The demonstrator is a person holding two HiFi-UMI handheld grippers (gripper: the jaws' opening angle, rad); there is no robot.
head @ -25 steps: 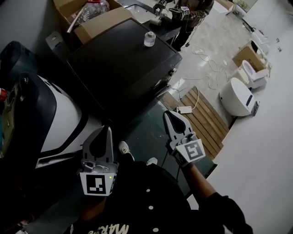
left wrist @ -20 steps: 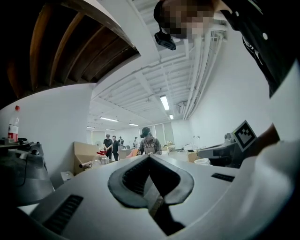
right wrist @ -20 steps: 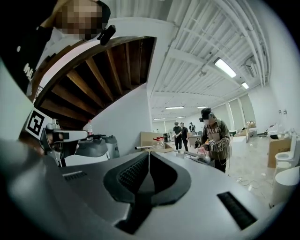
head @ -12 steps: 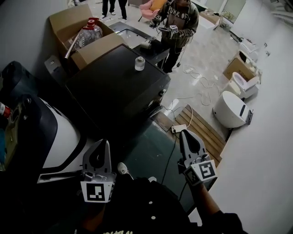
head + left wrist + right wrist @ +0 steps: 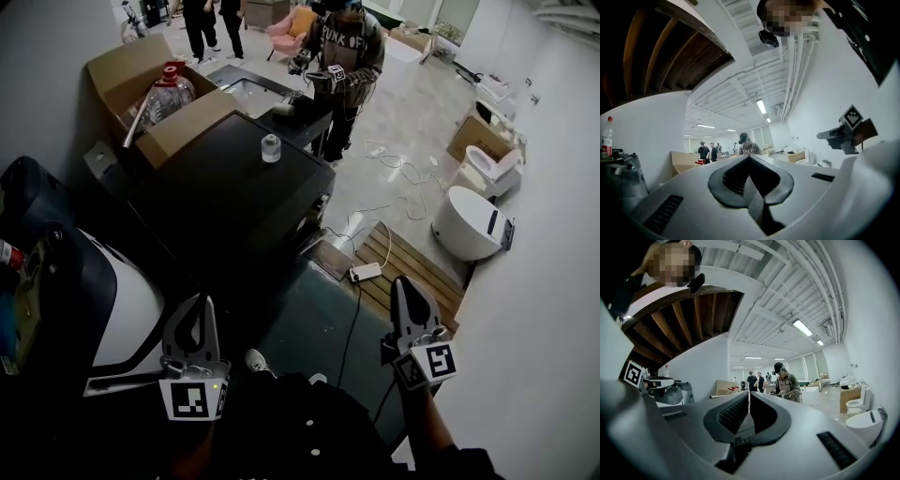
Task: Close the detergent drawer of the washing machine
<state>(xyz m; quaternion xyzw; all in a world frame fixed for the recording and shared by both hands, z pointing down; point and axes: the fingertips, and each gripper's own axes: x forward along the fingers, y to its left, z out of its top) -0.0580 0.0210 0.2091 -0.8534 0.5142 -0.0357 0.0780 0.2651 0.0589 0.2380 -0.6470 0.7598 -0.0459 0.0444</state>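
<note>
A large black box-shaped machine [image 5: 234, 187] stands in the middle of the head view, with a small clear bottle [image 5: 271, 147] on its top. I cannot make out a detergent drawer on it. A rounded white and black appliance [image 5: 122, 309] sits at the left. My left gripper [image 5: 192, 302] hangs low at the left, well short of the black machine, jaws shut on nothing [image 5: 749, 158]. At the lower right, over the floor and apart from the machine, my right gripper [image 5: 403, 281] is also shut and empty [image 5: 749, 393]. Both point level into the room.
An open cardboard box [image 5: 122, 70] with a water bottle stands behind the machine. A person [image 5: 342, 56] holding grippers stands at the back. A power strip [image 5: 364, 272], cables and a wooden pallet [image 5: 417, 267] lie on the floor. White toilets [image 5: 469, 220] stand at the right.
My right gripper has swung away to the right, off the black machine's front and out over the floor. The left gripper has barely shifted. The head view now takes in more of the room.
</note>
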